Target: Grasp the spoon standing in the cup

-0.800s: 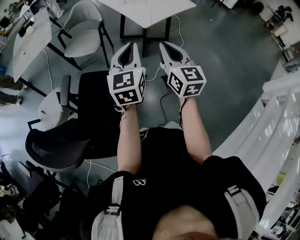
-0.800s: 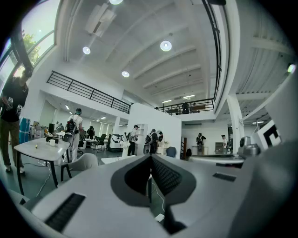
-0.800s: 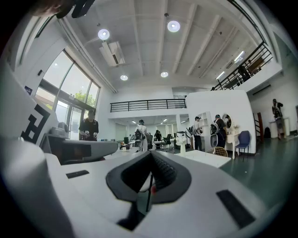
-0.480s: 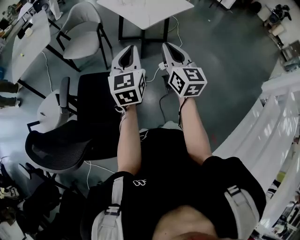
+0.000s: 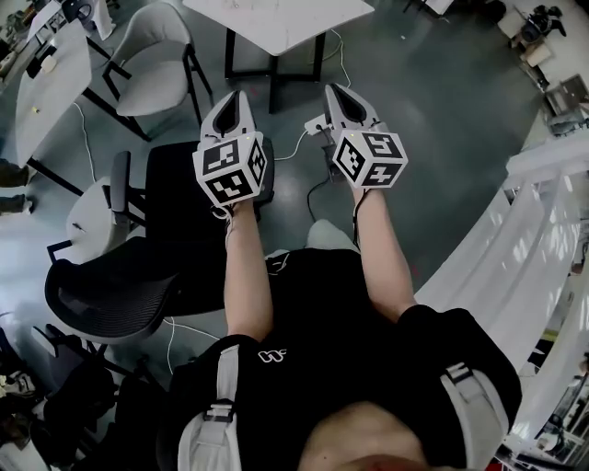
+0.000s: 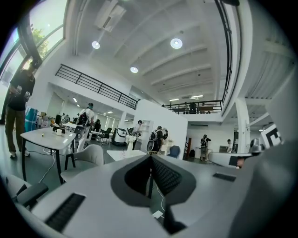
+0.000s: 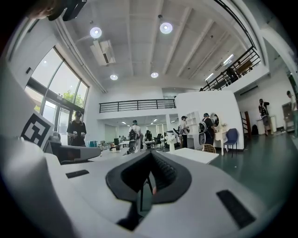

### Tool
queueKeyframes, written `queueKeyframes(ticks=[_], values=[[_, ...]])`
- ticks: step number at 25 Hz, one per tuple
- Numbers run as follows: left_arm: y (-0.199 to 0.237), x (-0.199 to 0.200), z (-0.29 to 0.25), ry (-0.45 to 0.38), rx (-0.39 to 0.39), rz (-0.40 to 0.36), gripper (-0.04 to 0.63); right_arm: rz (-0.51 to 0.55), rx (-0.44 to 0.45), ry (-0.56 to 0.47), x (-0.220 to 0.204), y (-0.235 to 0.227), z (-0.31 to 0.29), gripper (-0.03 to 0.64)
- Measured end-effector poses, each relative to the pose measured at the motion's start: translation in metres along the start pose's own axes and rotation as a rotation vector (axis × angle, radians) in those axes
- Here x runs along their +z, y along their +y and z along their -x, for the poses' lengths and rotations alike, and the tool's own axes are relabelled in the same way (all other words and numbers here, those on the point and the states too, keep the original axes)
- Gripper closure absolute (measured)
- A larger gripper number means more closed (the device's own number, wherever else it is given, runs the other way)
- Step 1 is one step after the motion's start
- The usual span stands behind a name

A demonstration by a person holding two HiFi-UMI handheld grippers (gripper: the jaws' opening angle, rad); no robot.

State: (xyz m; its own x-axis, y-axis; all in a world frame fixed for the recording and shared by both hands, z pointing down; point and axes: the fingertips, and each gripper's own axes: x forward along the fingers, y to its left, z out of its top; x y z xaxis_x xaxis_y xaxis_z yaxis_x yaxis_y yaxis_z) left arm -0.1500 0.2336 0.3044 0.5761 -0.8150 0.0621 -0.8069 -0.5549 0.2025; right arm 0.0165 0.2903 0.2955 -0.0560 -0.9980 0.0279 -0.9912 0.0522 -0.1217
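Observation:
No cup or spoon shows in any view. In the head view my two arms reach forward over a grey floor, each hand holding a gripper with a marker cube. The left gripper [image 5: 236, 97] hangs over the seat of a black chair [image 5: 179, 184], and its jaws meet at the tips with nothing between them. The right gripper [image 5: 334, 90] is beside it over bare floor, jaws closed and empty. In the left gripper view the left gripper [image 6: 150, 157] points level into a large hall. The right gripper [image 7: 150, 152] does the same in the right gripper view.
A white table [image 5: 276, 18] stands just ahead, with a grey chair [image 5: 156, 46] and a long white table [image 5: 46, 83] to its left. A black mesh office chair [image 5: 110, 285] is at my left. A power strip [image 5: 316, 124] and cables lie on the floor. A white railing [image 5: 543, 230] runs at right.
The left gripper has shifted to the left, widening the space between the two grippers. The right gripper stays about where it was. Both stay closed.

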Motion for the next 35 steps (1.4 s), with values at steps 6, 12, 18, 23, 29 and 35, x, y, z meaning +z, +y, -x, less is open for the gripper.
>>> queueKeyframes(ticks=[6, 12, 18, 23, 29, 35], values=[[0.007, 0.005, -0.005, -0.018, 0.006, 0.045, 0.581, -0.007, -0.032, 0.001, 0.005, -0.016, -0.006, 0.612], [0.012, -0.002, -0.02, -0.009, 0.025, 0.055, 0.581, 0.0, 0.026, 0.035, -0.01, -0.01, -0.034, 0.612], [0.029, -0.005, -0.068, -0.006, 0.067, 0.073, 0.581, -0.025, 0.07, 0.062, -0.022, -0.03, -0.093, 0.612], [0.038, -0.023, -0.126, 0.016, 0.124, 0.086, 0.581, -0.039, 0.142, 0.105, -0.046, -0.06, -0.155, 0.612], [0.038, -0.062, -0.226, 0.11, 0.174, 0.128, 0.581, -0.077, 0.158, 0.229, -0.097, -0.13, -0.225, 0.612], [0.013, -0.073, -0.321, 0.132, 0.179, 0.157, 0.581, -0.125, 0.154, 0.253, -0.099, -0.213, -0.283, 0.612]])
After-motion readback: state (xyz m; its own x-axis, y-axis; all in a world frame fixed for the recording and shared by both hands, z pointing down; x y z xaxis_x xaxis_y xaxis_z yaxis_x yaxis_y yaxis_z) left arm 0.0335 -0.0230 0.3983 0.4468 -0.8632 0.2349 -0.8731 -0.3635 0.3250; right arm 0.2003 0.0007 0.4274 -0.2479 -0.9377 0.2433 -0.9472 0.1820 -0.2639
